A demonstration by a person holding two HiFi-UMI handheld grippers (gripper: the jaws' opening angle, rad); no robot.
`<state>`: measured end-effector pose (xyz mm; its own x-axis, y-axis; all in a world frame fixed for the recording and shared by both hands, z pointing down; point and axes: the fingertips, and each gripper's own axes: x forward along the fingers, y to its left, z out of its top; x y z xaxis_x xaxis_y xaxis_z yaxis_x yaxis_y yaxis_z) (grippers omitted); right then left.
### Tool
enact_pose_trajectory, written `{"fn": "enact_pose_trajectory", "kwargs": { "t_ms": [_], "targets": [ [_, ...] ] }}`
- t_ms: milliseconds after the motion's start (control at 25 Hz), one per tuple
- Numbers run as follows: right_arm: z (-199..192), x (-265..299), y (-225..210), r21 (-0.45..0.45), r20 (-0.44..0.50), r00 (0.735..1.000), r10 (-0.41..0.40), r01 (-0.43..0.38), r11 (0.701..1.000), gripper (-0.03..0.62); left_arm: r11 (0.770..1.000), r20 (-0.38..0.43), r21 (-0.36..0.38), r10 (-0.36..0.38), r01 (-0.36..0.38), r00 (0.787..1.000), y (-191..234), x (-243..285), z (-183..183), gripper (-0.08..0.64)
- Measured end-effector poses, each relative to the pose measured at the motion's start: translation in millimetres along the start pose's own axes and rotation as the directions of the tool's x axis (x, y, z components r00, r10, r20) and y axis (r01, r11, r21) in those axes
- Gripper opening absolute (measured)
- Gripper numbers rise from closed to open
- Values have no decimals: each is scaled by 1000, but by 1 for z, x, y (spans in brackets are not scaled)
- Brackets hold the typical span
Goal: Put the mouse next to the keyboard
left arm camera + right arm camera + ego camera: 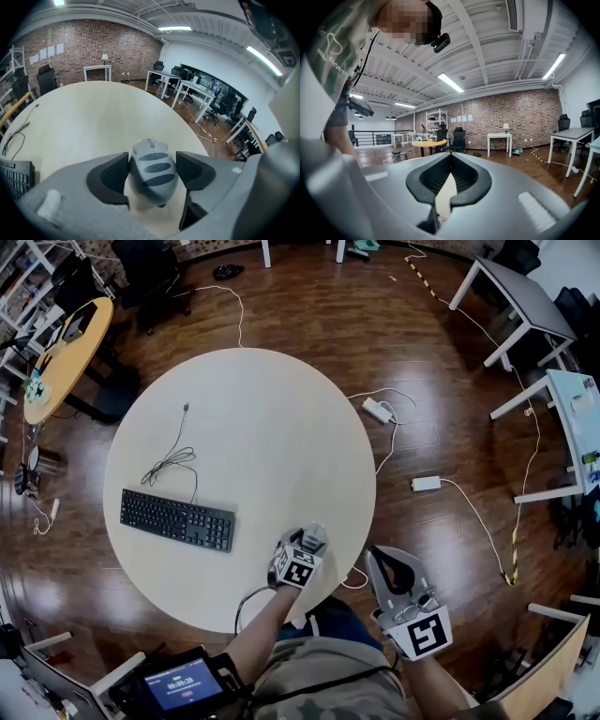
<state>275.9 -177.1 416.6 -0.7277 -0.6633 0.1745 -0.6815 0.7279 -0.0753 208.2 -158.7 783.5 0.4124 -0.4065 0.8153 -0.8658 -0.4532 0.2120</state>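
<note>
A grey mouse (152,169) sits between the jaws of my left gripper (152,174), which is shut on it, both pads against its sides. In the head view the left gripper (310,542) is over the near right part of the round white table (262,409), with the mouse (315,537) at its tip. The black keyboard (176,519) lies to the left on the table, its cable (173,457) coiled behind it. Only its corner (14,177) shows in the left gripper view. My right gripper (386,564) is off the table's near right edge, shut and empty (450,157).
Two white power adapters (378,410) (426,484) with cords lie on the wooden floor right of the table. A yellow round table (66,352) stands far left and white desks (525,296) at the right. A small screen (183,683) is at my waist.
</note>
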Motion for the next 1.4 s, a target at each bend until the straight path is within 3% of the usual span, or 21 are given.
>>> {"fn": "enact_pose_trajectory", "kwargs": {
  "t_ms": [400,560,720,880,1000,1120,1400],
  "targets": [
    [-2,-14,-24,8,8,999,-49,49,999,3,1000,22,3,-12,12,1000,-12,15,15,328],
    [1,-19,-24,13,16,999,-34,34,999,3,1000,71,-13,-24,25,997,-14,14,18,330],
    [10,-18,-22,17,42,999,-11,10,1000,2,995,143,-75,-49,60,989,-12,3,29,327],
    [7,-19,-18,6,43,999,-1,1,1000,2,1000,204,-17,-18,22,979,-6,-19,41,325],
    [0,-18,-18,-31,45,999,14,-13,999,3,1000,259,-4,10,-9,966,-1,-43,48,325],
    [-6,-13,-12,-21,36,998,43,-43,999,3,999,317,-48,20,-5,948,-3,-71,52,324],
    [-3,5,21,-33,40,994,102,-100,994,3,997,427,-76,30,2,904,-3,-125,59,321]
  ]
}}
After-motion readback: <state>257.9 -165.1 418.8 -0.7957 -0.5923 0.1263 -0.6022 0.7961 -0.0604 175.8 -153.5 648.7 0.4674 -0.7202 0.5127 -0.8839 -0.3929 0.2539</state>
